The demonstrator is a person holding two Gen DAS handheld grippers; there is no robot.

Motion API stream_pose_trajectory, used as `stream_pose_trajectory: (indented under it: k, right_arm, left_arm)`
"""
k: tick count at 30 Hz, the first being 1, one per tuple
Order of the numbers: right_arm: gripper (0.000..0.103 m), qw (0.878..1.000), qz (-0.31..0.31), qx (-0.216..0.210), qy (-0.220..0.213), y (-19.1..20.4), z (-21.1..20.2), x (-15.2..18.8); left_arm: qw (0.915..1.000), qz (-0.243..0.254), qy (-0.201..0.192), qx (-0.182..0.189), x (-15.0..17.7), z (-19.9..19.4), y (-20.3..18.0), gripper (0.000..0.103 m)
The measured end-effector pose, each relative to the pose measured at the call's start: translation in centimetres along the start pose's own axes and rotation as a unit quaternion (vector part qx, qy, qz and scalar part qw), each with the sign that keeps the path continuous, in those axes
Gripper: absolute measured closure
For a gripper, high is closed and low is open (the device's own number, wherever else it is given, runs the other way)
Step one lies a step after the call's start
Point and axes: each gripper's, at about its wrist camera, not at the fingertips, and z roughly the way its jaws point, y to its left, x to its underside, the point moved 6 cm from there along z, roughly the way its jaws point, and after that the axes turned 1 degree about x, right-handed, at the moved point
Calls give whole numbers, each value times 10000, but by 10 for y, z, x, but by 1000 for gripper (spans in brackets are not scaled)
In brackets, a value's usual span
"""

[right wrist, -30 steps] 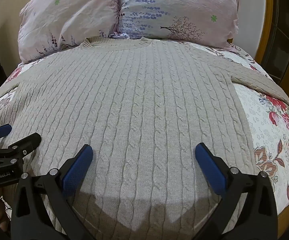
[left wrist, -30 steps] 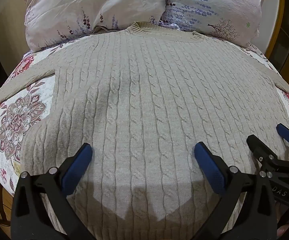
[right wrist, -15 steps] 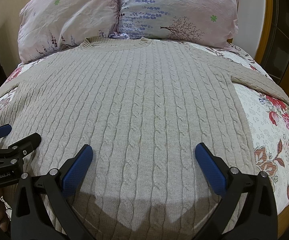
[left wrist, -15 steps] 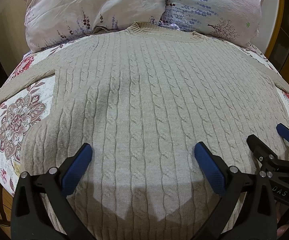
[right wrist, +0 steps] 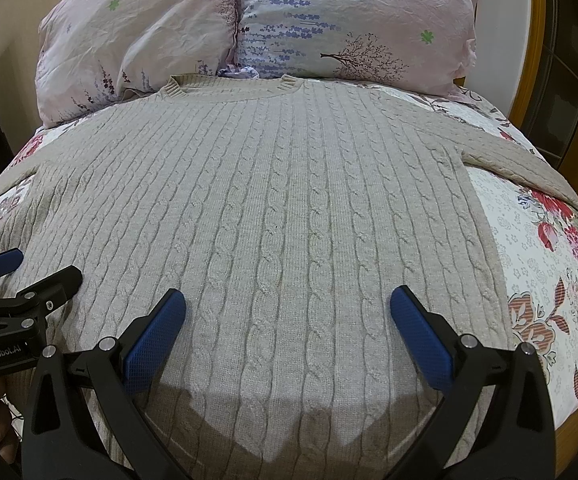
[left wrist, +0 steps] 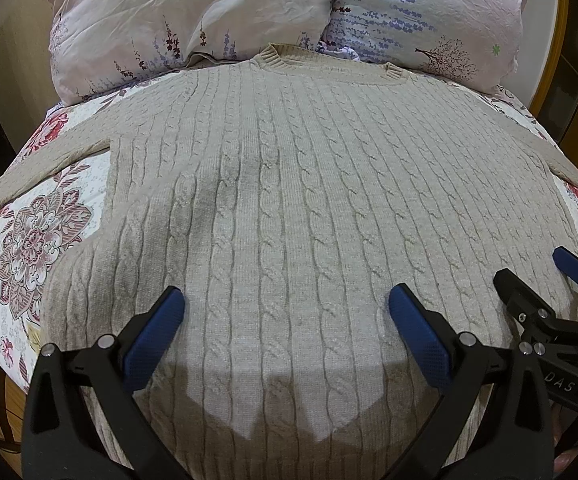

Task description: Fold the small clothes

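floral quilted bed carries a beige cable-knit sweater spread flat; low in frame my left gripper and right gripper gape wide

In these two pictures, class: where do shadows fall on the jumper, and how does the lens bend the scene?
Left wrist view: the open left gripper casts a dark jagged shadow along the near edge of the jumper, plus a faint grey patch left of centre. Right wrist view: a like shadow lies under the open right gripper. Both views: fisheye bulges the bed into a dome, corners black.
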Motion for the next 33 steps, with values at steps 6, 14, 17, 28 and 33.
stream_pose_trajectory:
  k: [6, 14, 17, 28, 33]
  right_arm:
    - [1, 10000, 1, 0, 0, 0, 0, 0]
    - [1, 10000, 1, -1, 0, 0, 0, 0]
    - [1, 10000, 1, -1, 0, 0, 0, 0]
    - [1, 10000, 3, 9, 91, -1, -2, -1]
    - [1, 9995, -12, 4, 314, -2, 1, -1]
  left_arm:
    - [10000, 1, -1, -1, 0, 0, 0, 2]
    - [10000, 1, -2, -2, 0, 0, 0, 2]
    - [10000, 2, -3, -3, 0, 0, 0, 2]
    - [10000, 6, 14, -3, 0, 0, 0, 2]
    - [10000, 25, 73, 1, -1, -3, 1, 2]
